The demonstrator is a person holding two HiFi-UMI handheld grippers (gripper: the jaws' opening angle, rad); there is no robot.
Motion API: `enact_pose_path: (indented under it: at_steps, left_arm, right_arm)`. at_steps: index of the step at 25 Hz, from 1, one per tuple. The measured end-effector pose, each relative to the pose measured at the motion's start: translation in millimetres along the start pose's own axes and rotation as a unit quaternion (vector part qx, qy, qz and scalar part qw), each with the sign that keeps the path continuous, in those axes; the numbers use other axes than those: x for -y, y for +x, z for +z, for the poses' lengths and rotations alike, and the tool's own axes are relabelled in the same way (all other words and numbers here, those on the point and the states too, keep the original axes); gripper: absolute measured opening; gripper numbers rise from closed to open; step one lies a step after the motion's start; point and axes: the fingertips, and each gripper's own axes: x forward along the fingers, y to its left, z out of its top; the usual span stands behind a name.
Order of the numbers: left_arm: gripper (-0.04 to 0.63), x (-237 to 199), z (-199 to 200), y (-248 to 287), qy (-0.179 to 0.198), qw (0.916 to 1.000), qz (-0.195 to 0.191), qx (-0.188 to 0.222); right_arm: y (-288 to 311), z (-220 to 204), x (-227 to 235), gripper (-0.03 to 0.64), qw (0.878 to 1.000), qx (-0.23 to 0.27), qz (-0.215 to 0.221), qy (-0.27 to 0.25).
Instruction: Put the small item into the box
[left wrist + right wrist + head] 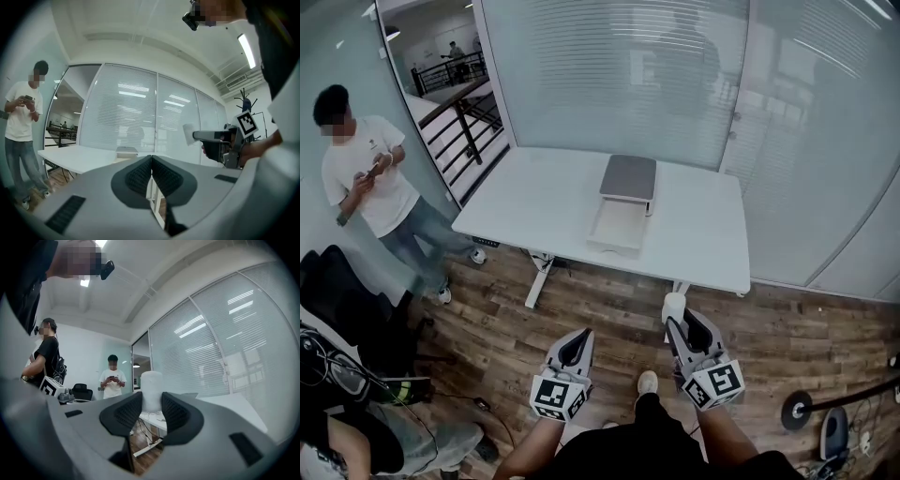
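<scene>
The small item is a white cylinder, upright between the jaws of my right gripper, which is shut on it over the wooden floor, short of the table's near edge. The right gripper view shows the white item pinched between the black pads. My left gripper is level beside it, its jaws shut with nothing between them. The box lies open on the white table, its grey lid raised behind it. In the left gripper view, the box shows small, far ahead.
A person in a white T-shirt stands left of the table looking at a phone. Glass partitions back the table. A black chair and a seated person's legs are at the lower left. A stanchion base sits at the lower right.
</scene>
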Motion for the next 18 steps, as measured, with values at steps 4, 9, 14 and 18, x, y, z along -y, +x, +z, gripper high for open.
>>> enact_pose_path:
  at_steps: [4, 9, 14, 18]
  left_arm:
    - [0.012, -17.6, -3.6, 21.1, 0.003, 1.0, 0.007, -0.006]
    - [0.012, -40.5, 0.7, 62.3, 0.015, 0.9997, 0.015, -0.011]
    - [0.012, -63.0, 9.3, 110.9, 0.019, 0.9991, 0.034, -0.014]
    - [0.012, -76.2, 11.8, 142.8, 0.018, 0.9987, 0.044, -0.017]
  right_arm:
    - [29.7, -4.4, 16.5, 0.141, 1.0, 0.003, 0.009, -0.004]
    - [80.9, 5.9, 50.7, 0.141, 0.999, 0.012, 0.026, -0.026]
    - [122.5, 8.5, 89.5, 0.14, 0.999, 0.017, 0.031, -0.032]
    - [154.3, -2.9, 113.9, 0.14, 0.999, 0.001, 0.044, -0.024]
